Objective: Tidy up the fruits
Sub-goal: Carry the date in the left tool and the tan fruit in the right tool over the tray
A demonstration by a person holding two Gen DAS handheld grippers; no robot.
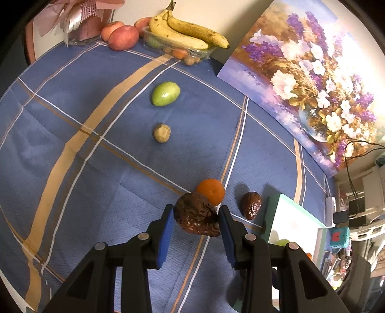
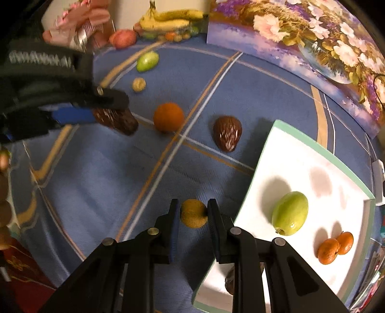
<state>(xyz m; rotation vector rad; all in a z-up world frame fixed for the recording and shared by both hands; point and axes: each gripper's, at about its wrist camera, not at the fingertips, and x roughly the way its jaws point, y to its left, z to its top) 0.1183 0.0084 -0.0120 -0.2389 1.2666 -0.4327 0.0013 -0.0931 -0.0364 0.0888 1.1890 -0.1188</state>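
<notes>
My left gripper [image 1: 196, 218] is shut on a wrinkled dark brown date [image 1: 196, 218], held above the blue checked cloth; the right wrist view shows the same date [image 2: 115, 120] in the left gripper [image 2: 101, 113]. My right gripper [image 2: 193, 213] is shut on a small tan round fruit [image 2: 193, 213], lifted just left of the white tray [image 2: 320, 156]. On the cloth lie an orange [image 1: 211, 193] [image 2: 168, 116], a second date [image 1: 251, 204] [image 2: 227, 136], a green fruit [image 1: 166, 94] [image 2: 147, 61] and another tan fruit [image 1: 161, 133] [image 2: 138, 84]. In the tray sit a green fruit [image 2: 290, 213] and two small oranges [image 2: 335, 246].
At the back edge stand bananas [image 1: 190, 33] on a clear punnet of small fruits [image 1: 182, 51], red apples [image 1: 122, 37] and a pink ribbon gift [image 1: 79, 21]. A flower painting [image 1: 312, 79] leans along the right. The tray [image 1: 288, 224] lies at the table's right corner.
</notes>
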